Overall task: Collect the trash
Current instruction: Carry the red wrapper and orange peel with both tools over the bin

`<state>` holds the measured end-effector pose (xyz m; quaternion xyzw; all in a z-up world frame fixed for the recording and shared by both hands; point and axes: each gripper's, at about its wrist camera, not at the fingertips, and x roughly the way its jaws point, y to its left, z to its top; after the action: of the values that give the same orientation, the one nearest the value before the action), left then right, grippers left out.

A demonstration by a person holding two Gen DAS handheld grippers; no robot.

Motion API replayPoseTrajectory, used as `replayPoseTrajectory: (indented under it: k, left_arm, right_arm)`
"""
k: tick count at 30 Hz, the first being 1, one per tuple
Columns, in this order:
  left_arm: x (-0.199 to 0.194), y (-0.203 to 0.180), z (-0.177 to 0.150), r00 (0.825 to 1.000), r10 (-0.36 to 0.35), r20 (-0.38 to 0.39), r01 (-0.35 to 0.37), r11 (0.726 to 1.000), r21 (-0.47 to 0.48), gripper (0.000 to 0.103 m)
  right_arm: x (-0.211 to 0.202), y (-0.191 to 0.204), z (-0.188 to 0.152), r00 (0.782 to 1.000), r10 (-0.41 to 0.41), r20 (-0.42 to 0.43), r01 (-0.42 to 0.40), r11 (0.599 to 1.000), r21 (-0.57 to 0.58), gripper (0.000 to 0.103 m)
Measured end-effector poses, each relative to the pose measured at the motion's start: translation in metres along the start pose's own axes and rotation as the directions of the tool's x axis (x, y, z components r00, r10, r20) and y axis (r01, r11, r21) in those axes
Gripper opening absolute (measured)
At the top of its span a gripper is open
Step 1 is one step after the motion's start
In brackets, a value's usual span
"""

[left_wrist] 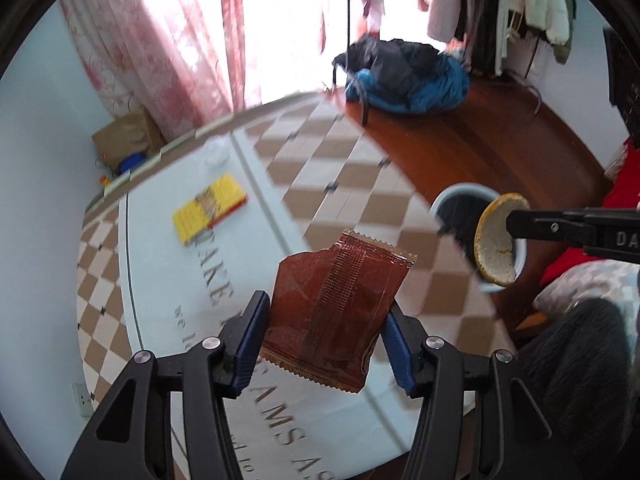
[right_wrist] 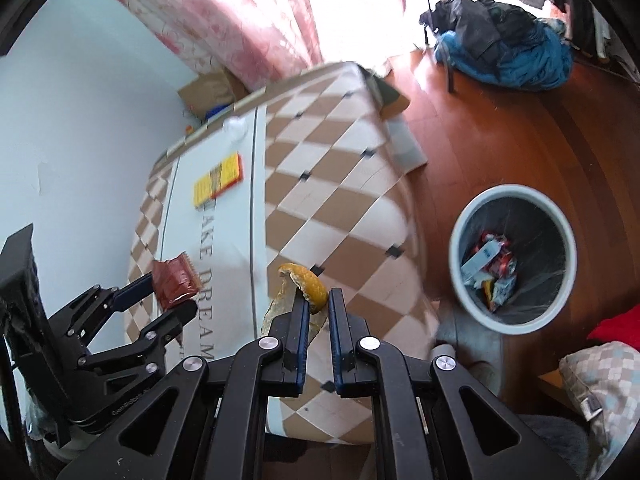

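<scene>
The left gripper [left_wrist: 326, 312] clamps a torn brown wrapper [left_wrist: 340, 312] between its blue pads, held above the table [left_wrist: 360, 184]. The right gripper [right_wrist: 319, 300], jaws narrow, pinches an orange peel [right_wrist: 306, 284] over the table's near right part. To the right, on the wood floor [right_wrist: 500, 128], stands a grey bin [right_wrist: 512, 256] with a dark liner, holding crumpled packets and paper. The table runner [right_wrist: 216, 248] reads "DREAM" in part. Farther off lies a yellow box [right_wrist: 218, 180], its print blurred. Beyond the table's far edge sits a brown bag [left_wrist: 124, 136] by the pink curtain [left_wrist: 168, 40]; open floor runs to a blue-black heap of clothes [right_wrist: 504, 52].
</scene>
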<state>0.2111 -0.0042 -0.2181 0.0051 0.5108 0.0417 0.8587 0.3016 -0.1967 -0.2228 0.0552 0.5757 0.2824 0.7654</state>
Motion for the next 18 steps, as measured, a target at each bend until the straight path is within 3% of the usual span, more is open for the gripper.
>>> replayPoseTrajectory:
  k: [7,12,18]
  left_arm:
    - [-0.012,-0.068,0.045,0.994,-0.086,0.062,0.082,0.995,0.055,0.051]
    - [0.026,-0.136,0.075,0.986,-0.167,0.018,0.165,0.982,0.093,0.051]
    - [0.09,-0.209,0.099,0.973,-0.221,-0.066,0.227,0.968,0.106,0.051]
  right_arm:
    - [-0.054,-0.076,0.006,0.997,-0.039,0.073,0.031,0.995,0.097,0.01]
    - [-0.065,-0.157,0.009,0.992,-0.108,0.072,0.092,0.977,0.193,0.01]
    - [-0.04,-0.254,0.009,0.985,-0.172,0.027,0.154,0.932,0.329,0.01]
